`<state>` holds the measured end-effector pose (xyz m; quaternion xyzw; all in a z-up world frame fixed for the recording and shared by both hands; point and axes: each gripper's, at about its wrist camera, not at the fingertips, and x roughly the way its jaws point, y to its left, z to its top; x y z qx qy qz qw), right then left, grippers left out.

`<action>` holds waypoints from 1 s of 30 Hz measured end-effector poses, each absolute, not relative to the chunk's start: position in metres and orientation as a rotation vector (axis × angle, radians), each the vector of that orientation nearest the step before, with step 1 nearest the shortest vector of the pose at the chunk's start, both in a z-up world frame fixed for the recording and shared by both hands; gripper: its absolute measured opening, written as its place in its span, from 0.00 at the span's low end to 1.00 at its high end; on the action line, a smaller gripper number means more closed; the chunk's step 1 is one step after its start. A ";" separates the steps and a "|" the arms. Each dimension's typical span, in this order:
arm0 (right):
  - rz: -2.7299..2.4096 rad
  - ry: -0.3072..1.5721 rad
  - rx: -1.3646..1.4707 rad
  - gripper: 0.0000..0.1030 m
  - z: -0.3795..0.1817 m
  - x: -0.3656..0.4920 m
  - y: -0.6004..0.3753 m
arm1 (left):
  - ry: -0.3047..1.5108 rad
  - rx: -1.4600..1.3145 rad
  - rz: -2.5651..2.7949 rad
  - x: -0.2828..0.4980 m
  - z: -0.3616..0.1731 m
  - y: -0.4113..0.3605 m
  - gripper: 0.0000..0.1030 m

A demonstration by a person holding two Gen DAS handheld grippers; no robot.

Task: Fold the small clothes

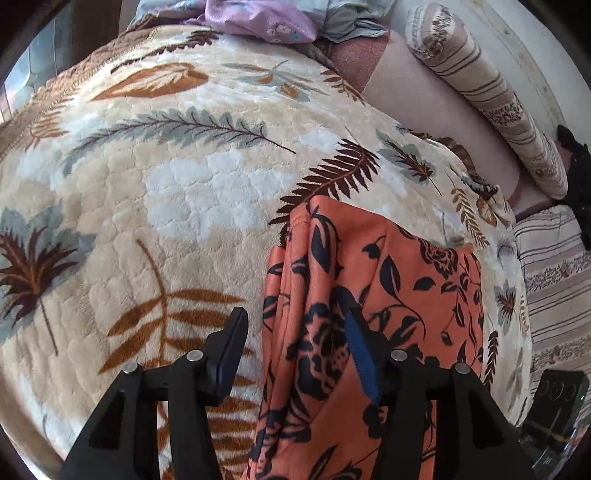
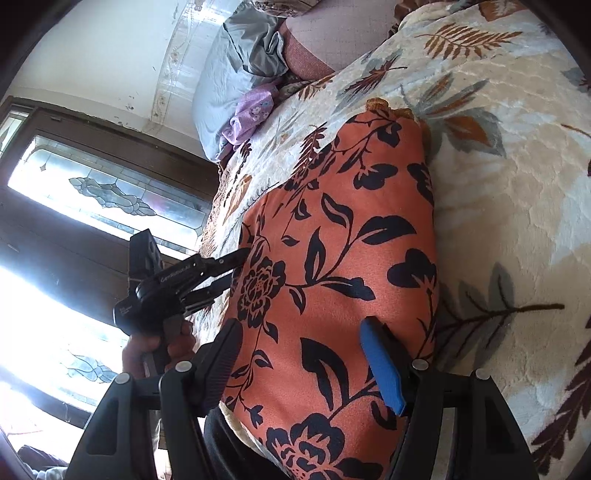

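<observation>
An orange garment with a black flower print (image 1: 373,295) lies on the leaf-patterned blanket (image 1: 177,177); it fills the middle of the right wrist view (image 2: 332,258). My left gripper (image 1: 295,354) is open, its fingers astride the garment's bunched left edge, touching or just above it. My right gripper (image 2: 306,365) is open over the garment's near part, its blue pad (image 2: 384,369) on the cloth. The left gripper also shows in the right wrist view (image 2: 236,266), its fingertips at the garment's edge.
A lilac flowered cloth (image 1: 258,18) and a grey-blue cloth (image 1: 351,22) lie at the blanket's far end. A striped bolster (image 1: 487,96) runs along the right. A window with patterned glass (image 2: 92,192) stands beside the bed.
</observation>
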<state>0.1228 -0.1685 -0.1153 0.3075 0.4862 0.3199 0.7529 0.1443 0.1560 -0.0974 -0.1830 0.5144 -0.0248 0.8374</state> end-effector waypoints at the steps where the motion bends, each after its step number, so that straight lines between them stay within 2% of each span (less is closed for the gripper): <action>1: 0.686 1.062 0.669 0.68 -0.114 0.121 -0.168 | 1.072 -0.356 -0.045 0.136 -0.092 0.153 0.57; 3: 0.660 1.066 0.655 0.68 -0.108 0.115 -0.167 | 1.035 -0.302 -0.027 0.120 -0.081 0.145 0.62; 6: 0.637 1.049 0.625 0.74 -0.096 0.101 -0.167 | 0.977 -0.231 -0.004 0.096 -0.065 0.134 0.65; 8: 0.630 1.033 0.600 0.82 -0.089 0.090 -0.169 | 0.947 -0.178 0.010 0.082 -0.057 0.127 0.68; 10: 0.626 1.031 0.595 0.84 -0.086 0.079 -0.172 | 0.931 -0.129 0.016 0.071 -0.052 0.118 0.70; 21: 0.547 1.033 0.677 0.84 -0.098 0.050 -0.218 | 0.950 -0.095 0.007 0.045 -0.055 0.107 0.70; 25: 0.533 1.038 0.691 0.84 -0.100 0.058 -0.225 | 0.947 -0.161 -0.033 0.047 -0.054 0.118 0.71; 27: 0.537 1.043 0.696 0.84 -0.099 0.067 -0.224 | 0.949 -0.263 -0.077 0.049 -0.057 0.132 0.79; 30: 0.537 1.059 0.712 0.84 -0.102 0.090 -0.222 | 0.980 -0.474 -0.153 0.059 -0.074 0.157 0.81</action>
